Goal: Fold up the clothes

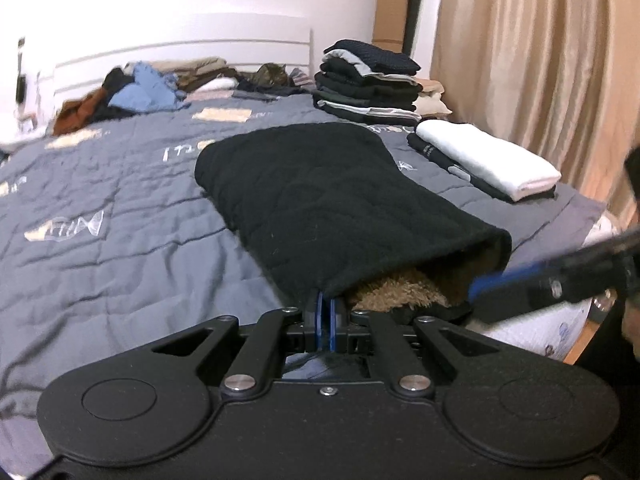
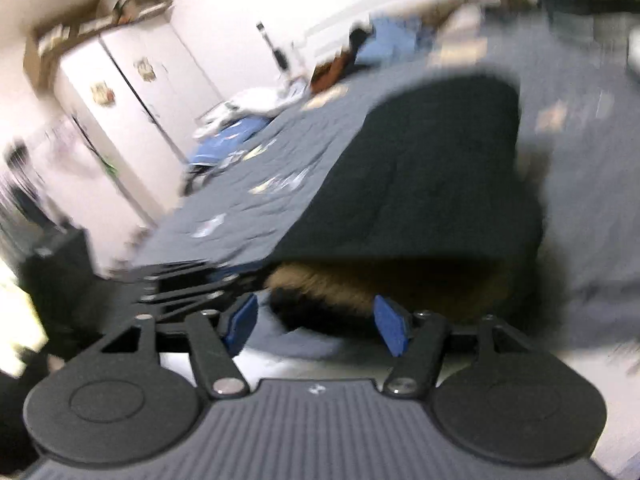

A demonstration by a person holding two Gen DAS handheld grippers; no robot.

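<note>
Black jacket (image 1: 320,200) lies on the bed (image 1: 120,184). My left hand-held gripper (image 1: 326,320) is clamped on its hem. My right hand-held gripper (image 2: 316,326) is spread apart beside it.

Home bedroom: quilted bed (image 1: 120,184), curtains (image 1: 532,60), wardrobe (image 2: 132,92).

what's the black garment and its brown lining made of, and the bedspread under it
Black garment: looks like matte quilted fleece or felted knit, with faint stitched diamond lines and lint specks. Brown lining: shaggy, curly pile, likely faux sherpa or fur. Bedspread: grey woven fabric, probably cotton, lightly padded and wrinkled, with printed patches.
</note>
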